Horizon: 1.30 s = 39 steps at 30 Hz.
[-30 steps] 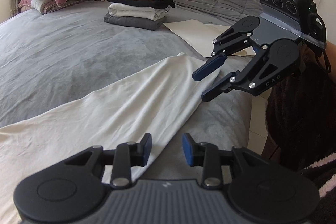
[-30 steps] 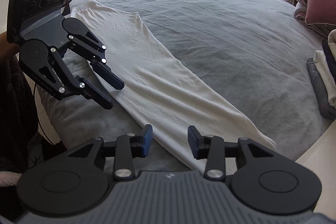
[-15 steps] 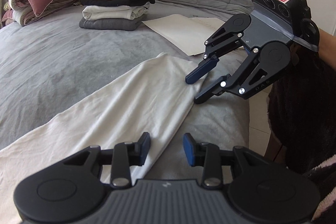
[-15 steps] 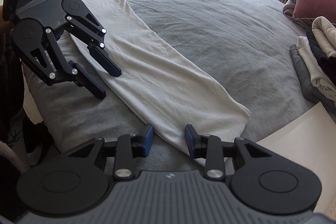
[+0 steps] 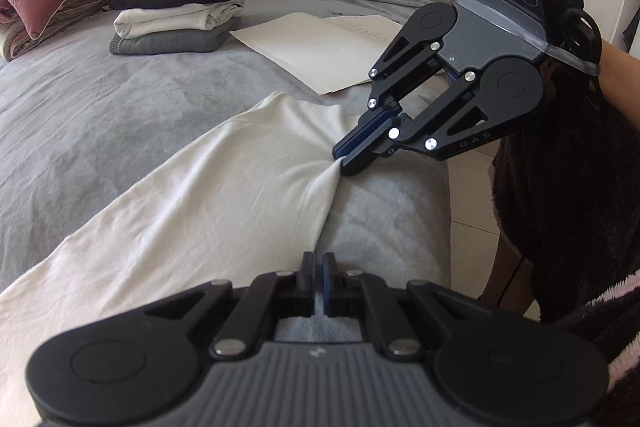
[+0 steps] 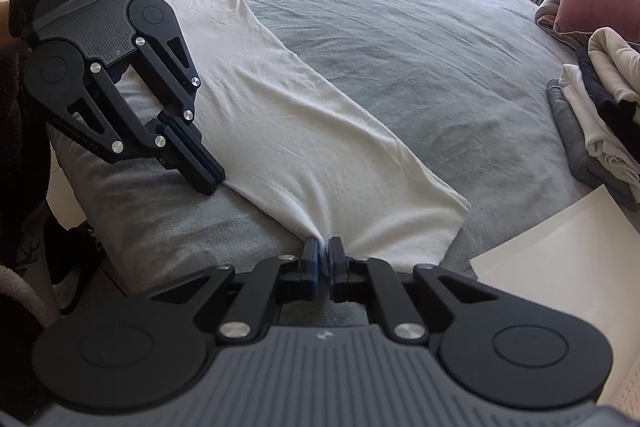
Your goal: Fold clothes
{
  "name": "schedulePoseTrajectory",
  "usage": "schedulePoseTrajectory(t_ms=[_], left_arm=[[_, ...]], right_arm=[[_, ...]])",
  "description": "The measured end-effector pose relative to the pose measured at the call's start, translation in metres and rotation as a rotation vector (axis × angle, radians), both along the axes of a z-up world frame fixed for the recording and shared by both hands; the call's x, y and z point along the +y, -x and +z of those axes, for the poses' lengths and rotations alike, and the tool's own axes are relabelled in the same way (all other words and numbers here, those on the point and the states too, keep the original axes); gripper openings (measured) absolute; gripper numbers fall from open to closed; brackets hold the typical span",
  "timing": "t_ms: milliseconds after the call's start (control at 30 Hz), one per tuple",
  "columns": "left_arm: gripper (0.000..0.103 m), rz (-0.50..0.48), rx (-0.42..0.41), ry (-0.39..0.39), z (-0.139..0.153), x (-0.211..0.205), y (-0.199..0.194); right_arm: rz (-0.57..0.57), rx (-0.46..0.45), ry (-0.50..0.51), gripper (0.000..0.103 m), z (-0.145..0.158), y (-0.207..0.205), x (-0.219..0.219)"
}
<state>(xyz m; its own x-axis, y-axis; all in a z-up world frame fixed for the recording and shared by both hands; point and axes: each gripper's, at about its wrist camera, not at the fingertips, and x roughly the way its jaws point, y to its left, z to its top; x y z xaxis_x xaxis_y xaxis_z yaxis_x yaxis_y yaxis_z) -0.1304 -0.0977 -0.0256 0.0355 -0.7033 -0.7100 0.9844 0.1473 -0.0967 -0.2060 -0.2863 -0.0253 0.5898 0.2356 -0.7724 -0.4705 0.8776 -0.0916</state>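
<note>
Along the near edge of the grey bed (image 6: 400,27) lies the cream garment (image 6: 288,131) — a long strip running from 11 o'clock down toward 6 in my right view. My right gripper (image 6: 323,254) is clamped on its hem at 6 o'clock; my left gripper (image 5: 317,269) pinches the same edge. At 10 o'clock in my left view sits a folded stack (image 5: 180,15) — paper (image 5: 320,47) beside it.

Your cream garment (image 5: 208,195): soft matt knit cloth, lightly creased. Your bed cover (image 6: 400,39): grey matt fleecy fabric. Your grippers' housings: matt black ribbed plastic, bright metal pins. Sheet (image 5: 320,47): probably smooth paper.
</note>
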Motion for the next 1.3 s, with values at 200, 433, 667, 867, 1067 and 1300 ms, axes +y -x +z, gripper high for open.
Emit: schedulePoseTrajectory(t_ms=[200,433,667,867,1067,1300], left_arm=[[0.025,0.035,0.045,0.093,0.014,0.006,-0.011],[0.026,0.066,0.037,0.090,-0.008,-0.002,-0.011],[0.027,0.079,-0.004,0.130,-0.016,0.003,-0.003],[0.027,0.078,-0.018,0.141,-0.019,0.003,-0.003],[0.027,0.077,-0.027,0.146,-0.019,0.005,-0.002],[0.029,0.077,-0.002,0.133,-0.007,0.013,-0.002]], right_arm=[[-0.174,-0.096,-0.193,0.051,0.025,-0.008,-0.033],[-0.196,-0.137,-0.247,0.047,0.023,-0.052,-0.015],[-0.090,-0.017,-0.242,0.047,0.015,-0.116,0.015],[-0.062,0.090,-0.273,0.006,-0.008,-0.140,0.028],[-0.101,0.030,-0.262,0.003,-0.003,-0.141,0.026],[-0.115,0.048,-0.340,0.013,0.002,-0.145,0.022]])
